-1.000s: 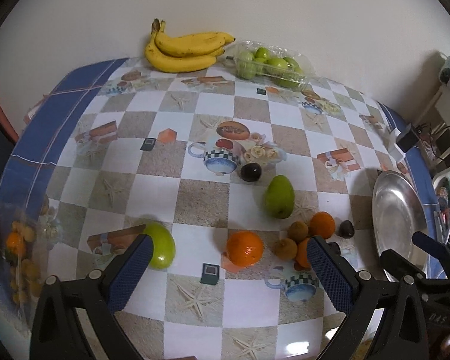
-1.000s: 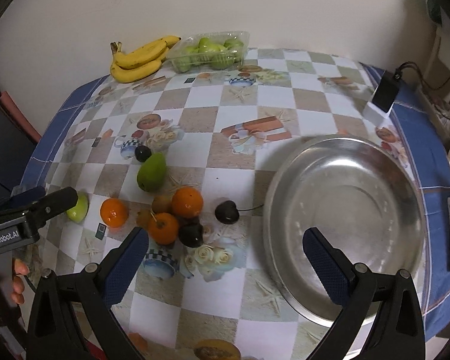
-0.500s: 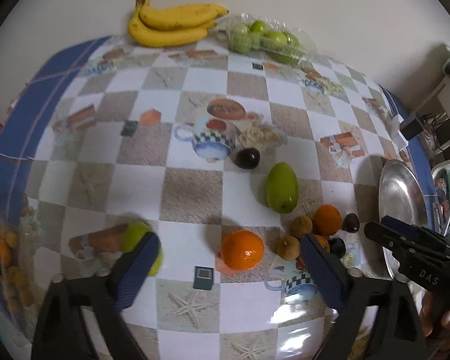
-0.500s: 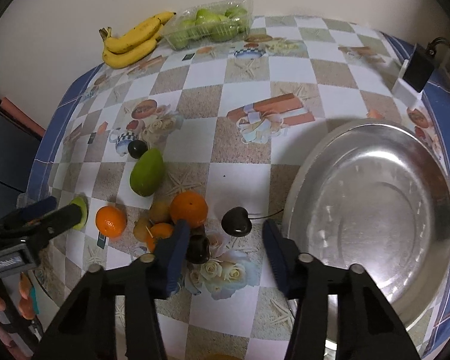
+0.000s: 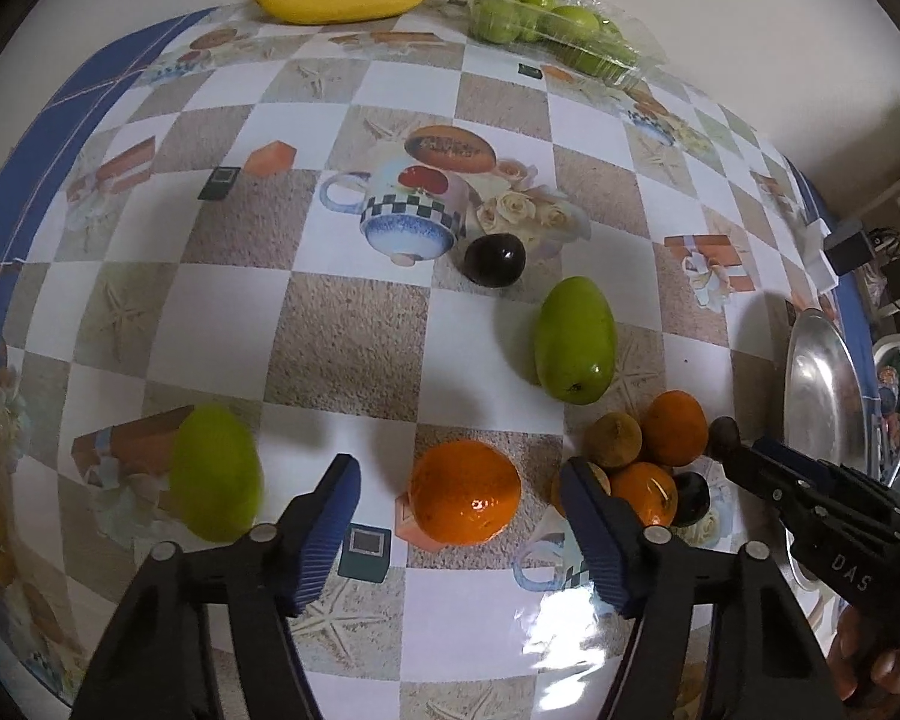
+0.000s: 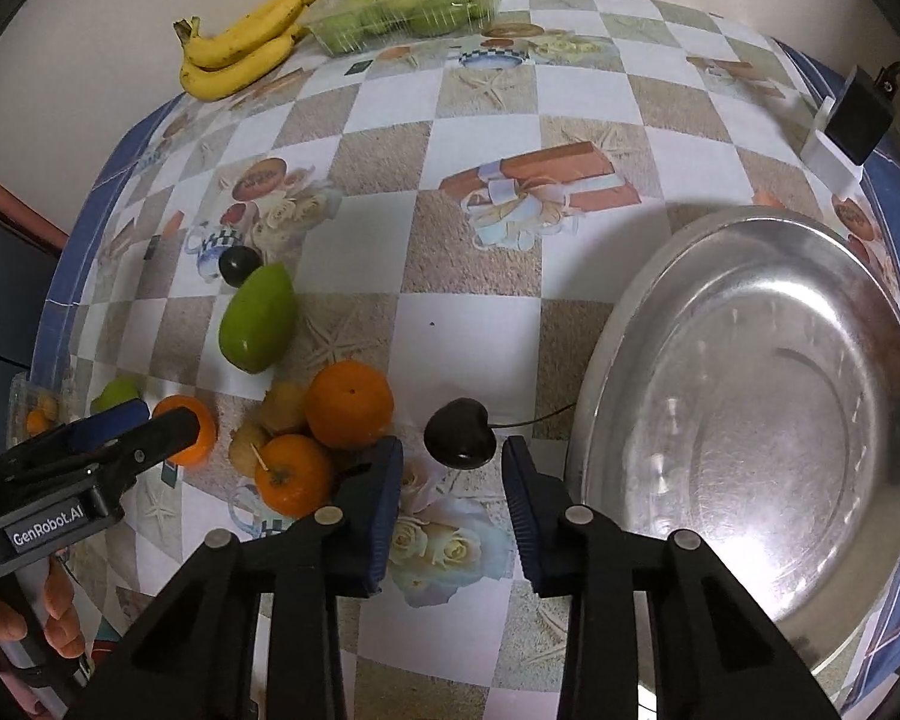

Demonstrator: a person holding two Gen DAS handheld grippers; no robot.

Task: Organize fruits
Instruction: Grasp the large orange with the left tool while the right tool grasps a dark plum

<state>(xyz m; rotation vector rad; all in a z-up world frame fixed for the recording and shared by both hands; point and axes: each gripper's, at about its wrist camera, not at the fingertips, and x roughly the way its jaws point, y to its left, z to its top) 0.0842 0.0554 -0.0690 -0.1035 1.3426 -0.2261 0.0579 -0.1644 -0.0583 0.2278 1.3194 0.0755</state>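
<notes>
Left gripper (image 5: pixel 459 477) parted, fingers (image 5: pixel 330 516) straddling a lone orange (image 5: pixel 465 501) on the tabletop (image 5: pixel 348 348), no visible contact. Right gripper (image 6: pixel 453 465) parted narrowly, fingers (image 6: pixel 384 492) flanking a dark cherry (image 6: pixel 459 432) beside the steel bowl (image 6: pixel 750 420), not pinching. Other fruit clustered between; mango (image 5: pixel 575 348) farther back.

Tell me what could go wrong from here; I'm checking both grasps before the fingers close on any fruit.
The right gripper brackets a small dark cherry, round and glossy, so it may squirt out or roll away. Its left finger sits close to the orange pile and could nudge it. The left gripper straddles the lone orange, while its right finger crowds the neighbouring fruit cluster.
</notes>
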